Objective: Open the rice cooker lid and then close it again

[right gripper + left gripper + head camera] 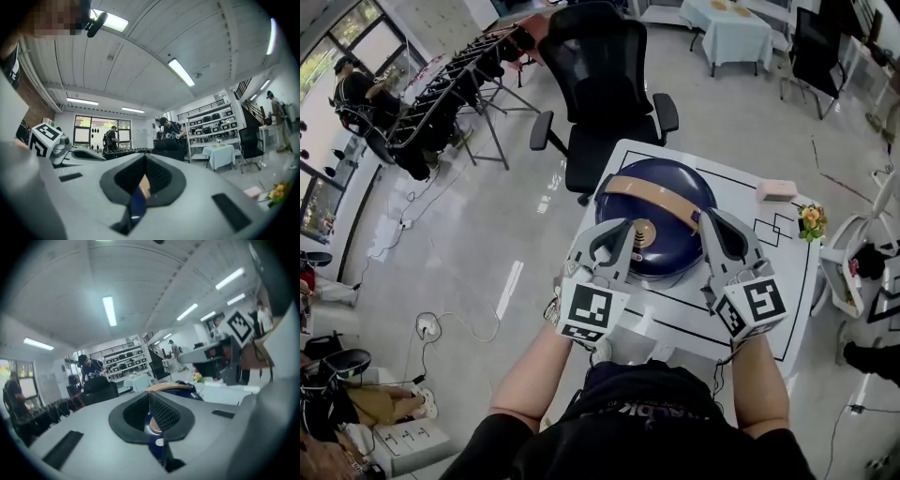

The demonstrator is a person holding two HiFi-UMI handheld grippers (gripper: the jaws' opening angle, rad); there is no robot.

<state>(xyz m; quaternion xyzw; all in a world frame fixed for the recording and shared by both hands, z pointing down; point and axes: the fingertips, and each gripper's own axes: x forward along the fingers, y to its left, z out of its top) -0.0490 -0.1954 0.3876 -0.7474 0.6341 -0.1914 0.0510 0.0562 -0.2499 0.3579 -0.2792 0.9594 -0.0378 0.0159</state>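
The dark blue rice cooker (pixel 661 187) stands on the white table (pixel 769 281), its domed lid down, with a tan handle band (pixel 623 186) and a small tan knob (pixel 645 234) at the near side. My left gripper (pixel 630 225) hovers over the lid's near left, tips beside the knob, jaws shut with nothing between them. My right gripper (pixel 710 217) is shut and empty at the lid's right edge. In the left gripper view the closed pads (pixel 161 411) hide most of the cooker (pixel 187 392). The right gripper view shows only a blue sliver of the cooker (pixel 137 202) below its closed pads (pixel 157 176).
A black office chair (pixel 605 84) stands just beyond the table. On the table's right are a pink pad (pixel 776 190) and a small flower bunch (pixel 812 220). A black rack (pixel 450 94) is at the far left, a power strip (pixel 427 326) on the floor.
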